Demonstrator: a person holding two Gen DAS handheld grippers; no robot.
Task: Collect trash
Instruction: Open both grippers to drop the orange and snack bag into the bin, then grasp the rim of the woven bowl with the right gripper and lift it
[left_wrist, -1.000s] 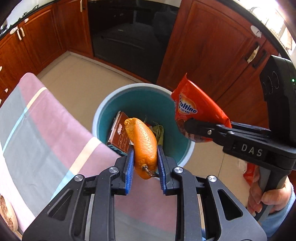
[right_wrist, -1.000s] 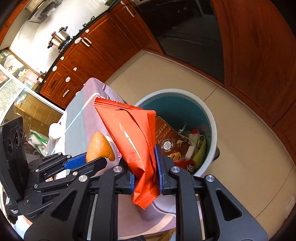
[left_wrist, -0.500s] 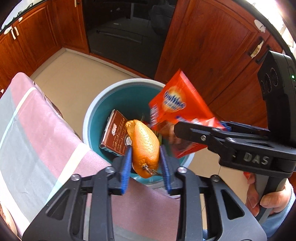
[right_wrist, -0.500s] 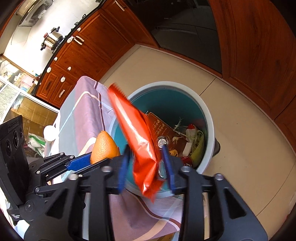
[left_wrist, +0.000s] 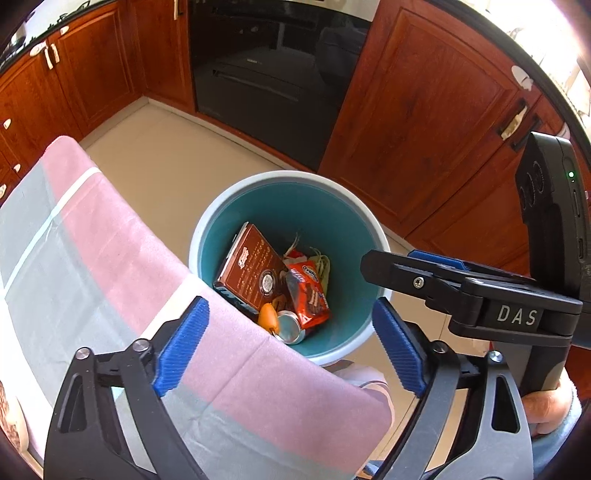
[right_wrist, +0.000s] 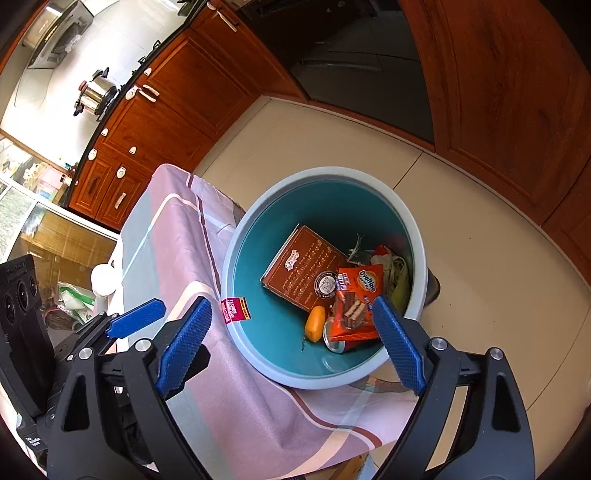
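Both the left gripper (left_wrist: 290, 345) and right gripper (right_wrist: 291, 341) have just been opening and gape empty above the bin (right_wrist: 415, 240), where the orange peel (right_wrist: 315, 323) and red wrapper (right_wrist: 356, 302) lie

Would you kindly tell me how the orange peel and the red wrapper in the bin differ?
The orange peel is small, rounded and plain; the red wrapper is larger, flat and printed with biscuits. The peel rests on the teal floor of the bin; the wrapper lies across a can and a brown box. Both are inside the bin.
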